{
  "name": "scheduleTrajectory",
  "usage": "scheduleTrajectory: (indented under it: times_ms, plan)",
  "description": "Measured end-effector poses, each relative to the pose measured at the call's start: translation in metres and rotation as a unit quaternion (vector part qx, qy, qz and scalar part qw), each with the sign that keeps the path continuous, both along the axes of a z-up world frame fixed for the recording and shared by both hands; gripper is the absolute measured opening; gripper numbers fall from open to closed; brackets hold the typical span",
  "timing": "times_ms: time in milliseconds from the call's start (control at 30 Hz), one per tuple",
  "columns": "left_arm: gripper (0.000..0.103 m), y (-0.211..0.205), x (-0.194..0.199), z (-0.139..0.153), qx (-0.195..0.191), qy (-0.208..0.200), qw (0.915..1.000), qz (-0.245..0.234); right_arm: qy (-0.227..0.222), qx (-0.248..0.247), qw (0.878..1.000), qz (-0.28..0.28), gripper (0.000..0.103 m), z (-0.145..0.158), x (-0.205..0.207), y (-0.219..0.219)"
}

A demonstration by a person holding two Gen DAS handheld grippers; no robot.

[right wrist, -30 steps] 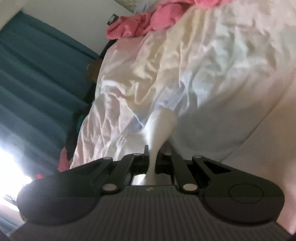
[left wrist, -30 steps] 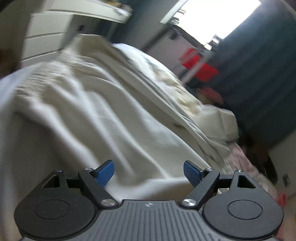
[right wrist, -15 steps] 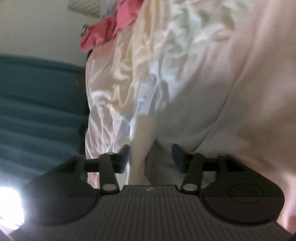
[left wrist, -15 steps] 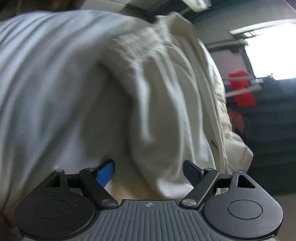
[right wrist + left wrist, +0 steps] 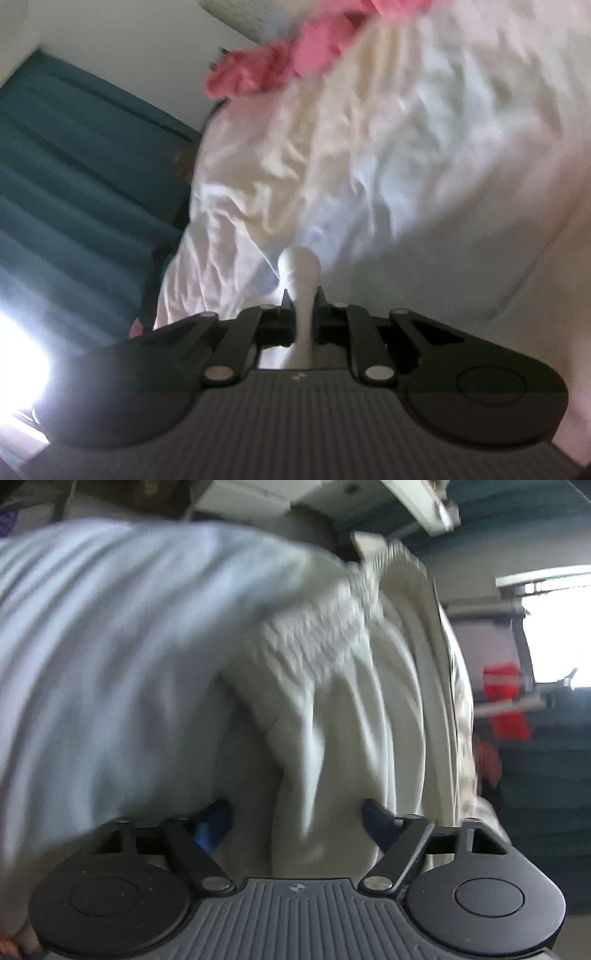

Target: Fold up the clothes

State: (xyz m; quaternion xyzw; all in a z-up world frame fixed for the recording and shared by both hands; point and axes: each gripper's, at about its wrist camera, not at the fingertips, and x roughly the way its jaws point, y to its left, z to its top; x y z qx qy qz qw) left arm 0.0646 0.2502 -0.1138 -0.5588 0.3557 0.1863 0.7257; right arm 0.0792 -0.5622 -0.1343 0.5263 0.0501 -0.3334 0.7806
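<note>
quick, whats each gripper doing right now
left gripper: open, has just been closing around a fold of the cream garment, not yet pinched
right gripper: shut on a white cloth fold

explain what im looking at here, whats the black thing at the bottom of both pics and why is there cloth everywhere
The black thing is a hand-held gripper with two fingers; a person holds one in each hand to fold clothes. Each picture comes from a camera on one gripper, looking along its fingers.

In the left-hand view, the left gripper has just been closing around a fold of a cream garment with a ribbed band; its blue pads do not clearly press it yet. Pale grey-white fabric lies beside it.

In the right-hand view, the right gripper has just shut, pinching a narrow bunch of white cloth. Beyond lie a rumpled white sheet, a pink garment and a teal curtain.
</note>
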Motion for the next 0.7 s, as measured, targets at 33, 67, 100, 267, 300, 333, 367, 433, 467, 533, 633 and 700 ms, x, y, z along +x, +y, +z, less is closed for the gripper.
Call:
scheduleTrajectory:
  times_ms: [33, 67, 100, 267, 300, 333, 367, 433, 467, 533, 633, 700]
  plan:
    - [0.055, 0.002, 0.002, 0.002, 0.009, -0.003, 0.9999, 0.008, -0.002, -0.008, 1.000, -0.003, 0.011, 0.004, -0.001, 0.001]
    - [0.035, 0.005, 0.004, 0.006, 0.017, -0.011, 0.9998, 0.008, -0.006, -0.011, 1.000, -0.006, 0.011, 0.008, -0.002, 0.001]
    - [0.022, 0.007, 0.006, 0.009, 0.025, -0.018, 0.9995, 0.008, -0.010, -0.013, 1.000, -0.009, 0.010, 0.012, -0.003, 0.002]
    - [0.002, 0.037, -0.004, 0.052, 0.071, -0.063, 0.9954, 0.014, -0.017, -0.037, 0.999, -0.031, 0.010, 0.032, -0.019, 0.005]
    - [0.002, 0.044, -0.009, 0.063, 0.073, -0.074, 0.9945, 0.016, -0.029, -0.038, 0.998, -0.036, 0.010, 0.035, -0.025, 0.006]
    - [0.002, 0.051, -0.014, 0.074, 0.075, -0.085, 0.9934, 0.017, -0.041, -0.038, 0.998, -0.042, 0.010, 0.038, -0.031, 0.006]
    - [0.002, 0.058, -0.018, 0.084, 0.073, -0.096, 0.9925, 0.019, -0.048, -0.041, 0.997, -0.047, 0.010, 0.041, -0.037, 0.007]
    - [0.002, 0.071, -0.031, 0.098, 0.063, -0.103, 0.9925, 0.021, -0.021, -0.063, 0.996, -0.058, 0.010, 0.046, -0.042, 0.010]
    - [0.002, 0.073, -0.037, 0.102, 0.065, -0.101, 0.9925, 0.022, -0.008, -0.059, 0.996, -0.067, 0.010, 0.045, -0.046, 0.011]
    - [0.002, 0.080, -0.048, 0.102, 0.069, -0.092, 0.9931, 0.019, 0.015, -0.022, 0.995, -0.093, 0.010, 0.040, -0.055, 0.010]
    - [0.002, 0.093, -0.069, 0.087, 0.069, -0.072, 0.9950, 0.009, 0.059, 0.013, 0.993, -0.105, 0.010, 0.029, -0.065, 0.011]
    - [0.003, 0.096, -0.073, 0.070, 0.102, -0.044, 0.9937, -0.013, 0.106, 0.016, 0.990, -0.093, 0.011, 0.021, -0.062, 0.011]
